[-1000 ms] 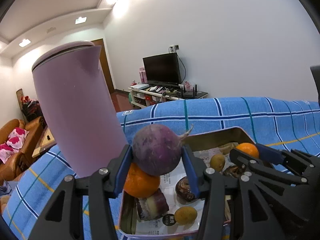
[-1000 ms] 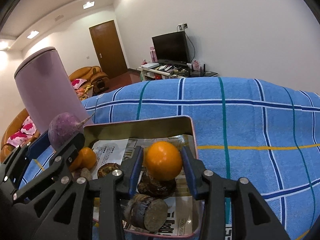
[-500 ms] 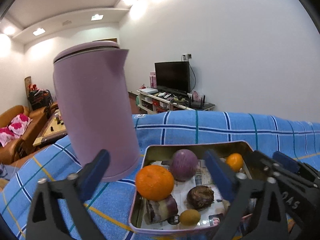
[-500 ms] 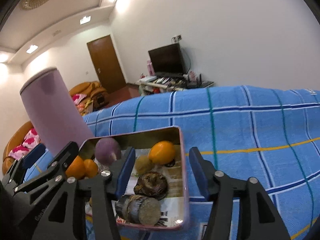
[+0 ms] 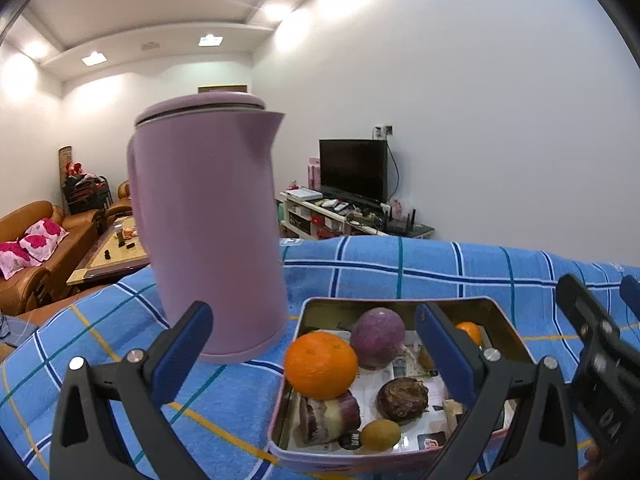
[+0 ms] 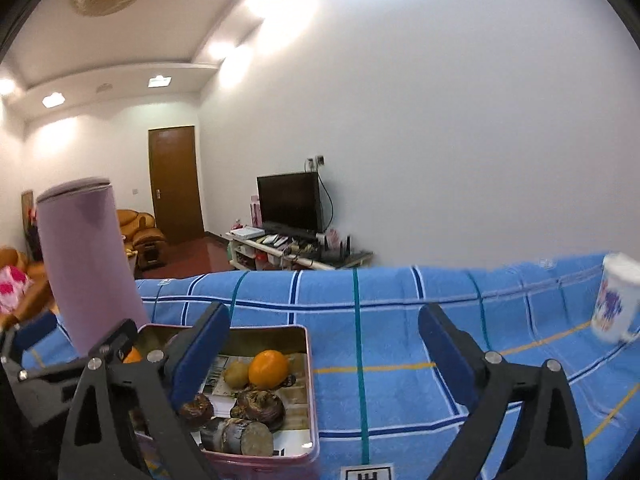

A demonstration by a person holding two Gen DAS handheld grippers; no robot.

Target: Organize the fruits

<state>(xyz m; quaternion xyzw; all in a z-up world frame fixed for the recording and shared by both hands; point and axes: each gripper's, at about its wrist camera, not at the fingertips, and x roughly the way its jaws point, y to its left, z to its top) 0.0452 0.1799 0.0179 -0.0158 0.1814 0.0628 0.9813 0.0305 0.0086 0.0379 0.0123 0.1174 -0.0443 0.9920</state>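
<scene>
A pink-rimmed metal tin (image 5: 384, 303) on the blue checked cloth holds a large orange (image 5: 321, 365), a purple round fruit (image 5: 377, 337), a small orange (image 5: 469, 330), brown fruits (image 5: 402, 398), a cut cane piece (image 5: 329, 417) and a small yellow-green fruit (image 5: 380, 434). My left gripper (image 5: 316, 344) is open and empty, just before and above the tin. My right gripper (image 6: 324, 352) is open and empty, to the right of the tin (image 6: 306, 364); the small orange (image 6: 269, 368) lies inside it.
A tall lilac kettle (image 5: 208, 232) stands just left of the tin, and shows in the right view (image 6: 86, 260). A white printed mug (image 6: 614, 300) stands far right on the cloth. Behind the table are a TV stand, sofas and a door.
Both grippers opened and let go: the purple fruit and the small orange now lie in the tin. Both grippers have pulled back and up; the right one turned right, showing the mug.
</scene>
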